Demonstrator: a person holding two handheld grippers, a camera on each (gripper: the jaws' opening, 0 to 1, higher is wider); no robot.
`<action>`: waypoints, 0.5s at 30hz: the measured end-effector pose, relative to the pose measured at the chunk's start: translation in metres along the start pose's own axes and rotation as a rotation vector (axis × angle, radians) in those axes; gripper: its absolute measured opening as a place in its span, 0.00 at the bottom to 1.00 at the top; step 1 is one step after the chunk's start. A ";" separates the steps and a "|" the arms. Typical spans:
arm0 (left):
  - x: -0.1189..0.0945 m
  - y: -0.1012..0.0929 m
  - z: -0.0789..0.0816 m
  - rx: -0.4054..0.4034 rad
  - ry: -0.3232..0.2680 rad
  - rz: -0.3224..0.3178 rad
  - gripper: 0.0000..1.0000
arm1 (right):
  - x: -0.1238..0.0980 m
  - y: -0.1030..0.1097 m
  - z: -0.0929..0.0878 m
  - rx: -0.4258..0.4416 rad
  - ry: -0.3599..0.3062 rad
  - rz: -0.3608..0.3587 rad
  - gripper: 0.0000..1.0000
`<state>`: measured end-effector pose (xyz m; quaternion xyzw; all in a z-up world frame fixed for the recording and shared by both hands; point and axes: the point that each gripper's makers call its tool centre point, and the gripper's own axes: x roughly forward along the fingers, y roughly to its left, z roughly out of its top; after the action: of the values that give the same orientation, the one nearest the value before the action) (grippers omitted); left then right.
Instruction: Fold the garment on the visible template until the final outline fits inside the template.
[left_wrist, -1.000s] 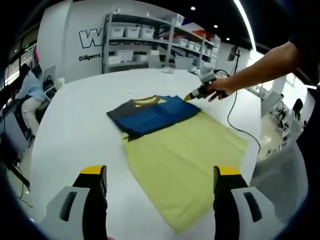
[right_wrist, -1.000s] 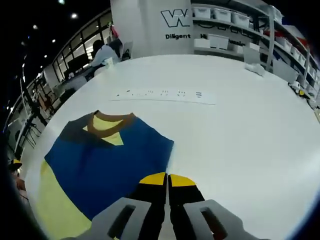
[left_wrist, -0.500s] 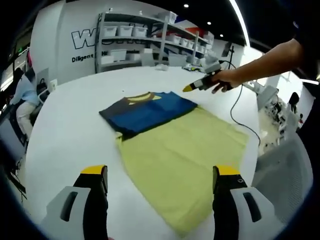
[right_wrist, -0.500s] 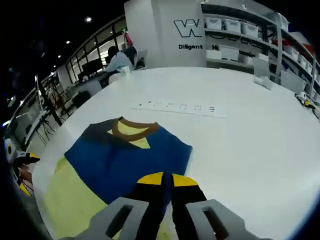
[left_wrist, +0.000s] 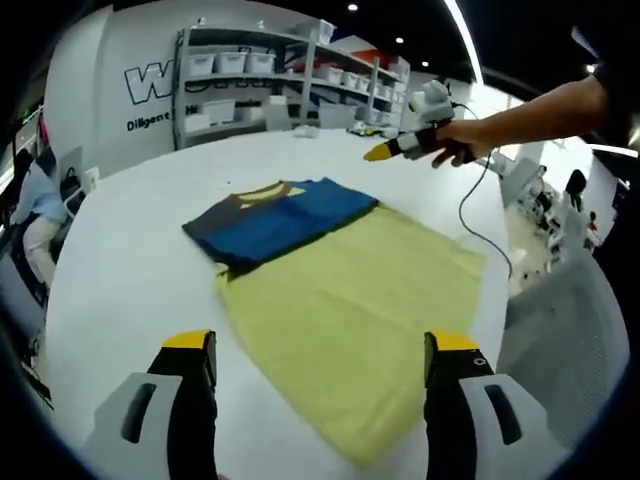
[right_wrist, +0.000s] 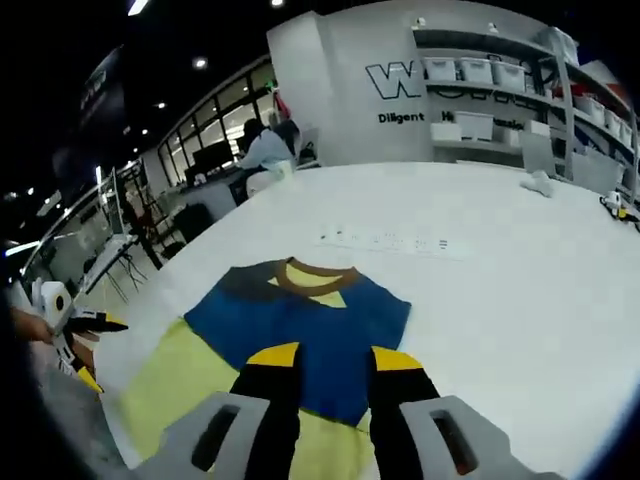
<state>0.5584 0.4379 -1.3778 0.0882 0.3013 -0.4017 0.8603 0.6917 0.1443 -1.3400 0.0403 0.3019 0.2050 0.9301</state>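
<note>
Lying folded on the yellow template (left_wrist: 370, 320) near the desk (left_wrist: 130, 270) centre, the garment (left_wrist: 280, 220) appears within outline; both the left hand-held gripper (left_wrist: 315, 350) and right hand-held gripper (right_wrist: 335, 360) are parted and empty.

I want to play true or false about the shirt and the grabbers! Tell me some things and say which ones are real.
1. The blue shirt lies on one end of the yellow-green cloth. True.
2. The left gripper is squeezing the cloth. False: its fingers are spread wide open and hold nothing.
3. The shirt's collar is brown. True.
4. The right gripper is clamped on the shirt. False: its fingers are apart, and in the left gripper view it is held up above the table.
5. The table is black. False: it is white.
</note>
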 end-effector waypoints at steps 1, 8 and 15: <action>-0.002 -0.001 0.000 0.005 -0.002 0.001 0.81 | -0.003 0.002 0.000 0.000 -0.005 0.004 0.18; -0.014 0.001 -0.007 0.040 0.006 0.008 0.80 | -0.026 0.023 -0.001 -0.082 -0.027 0.061 0.26; -0.022 -0.003 -0.016 0.112 0.008 0.005 0.75 | -0.047 0.045 -0.021 -0.148 -0.016 0.101 0.35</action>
<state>0.5382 0.4563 -1.3777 0.1389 0.2817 -0.4153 0.8538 0.6294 0.1649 -1.3229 -0.0119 0.2761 0.2732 0.9214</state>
